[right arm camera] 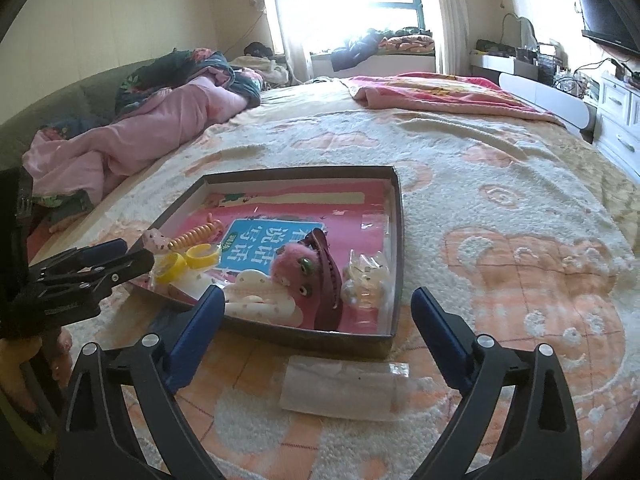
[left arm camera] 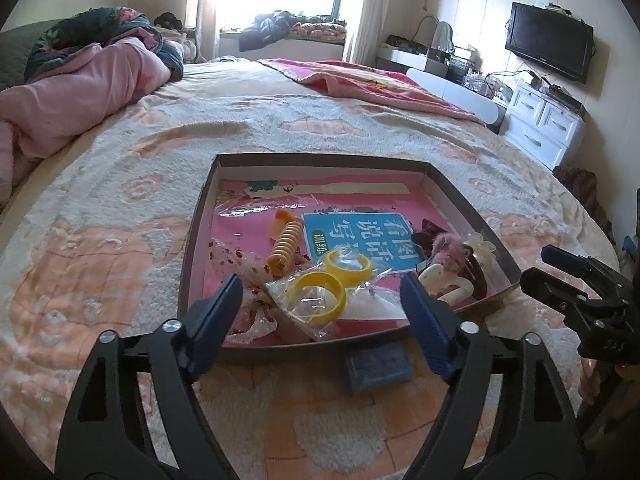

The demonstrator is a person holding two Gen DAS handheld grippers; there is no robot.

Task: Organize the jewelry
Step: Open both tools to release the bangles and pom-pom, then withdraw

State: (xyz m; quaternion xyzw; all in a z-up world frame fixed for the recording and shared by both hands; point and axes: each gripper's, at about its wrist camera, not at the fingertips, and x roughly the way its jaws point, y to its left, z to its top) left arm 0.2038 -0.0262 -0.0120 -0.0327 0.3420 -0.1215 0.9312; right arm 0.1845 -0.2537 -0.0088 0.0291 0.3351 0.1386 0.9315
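Pink paper printed with a blue label lines the bottom of the shallow dark cardboard tray (left arm camera: 472, 204) that sits on my peach-and-cream fleece bedspread (left arm camera: 120, 208), and all the jewelry and hair pieces I can see lie inside it. My left gripper (left arm camera: 320, 304) hangs over the tray's near edge with its blue pads spread wide and nothing pinched between them; framed in the gap are two yellow bangles (left arm camera: 320, 288), in or on a crinkled clear plastic bag (left arm camera: 360, 304), I cannot tell which. Just behind them lies an orange spiral hair tie (left arm camera: 286, 244), and to its left a clear bag speckled with red bits (left arm camera: 232, 256). Toward the tray's right corner a pink fuzzy hair clip (right arm camera: 294, 266) rests against a dark maroon claw clip (right arm camera: 328, 276), with a cream claw clip (right arm camera: 260, 304) in front and a small clear packet of pale pieces (right arm camera: 364, 276) beside the right wall. My right gripper (right arm camera: 316, 328) is likewise released, jaws standing far apart and empty, poised over the tray's near right corner. On the bedspread just outside the near wall, a small dark blue packet (left arm camera: 378, 368) lies flat under my left gripper, and a flat translucent plastic sleeve (right arm camera: 340, 392) lies under my right one. Neither touches the tray.
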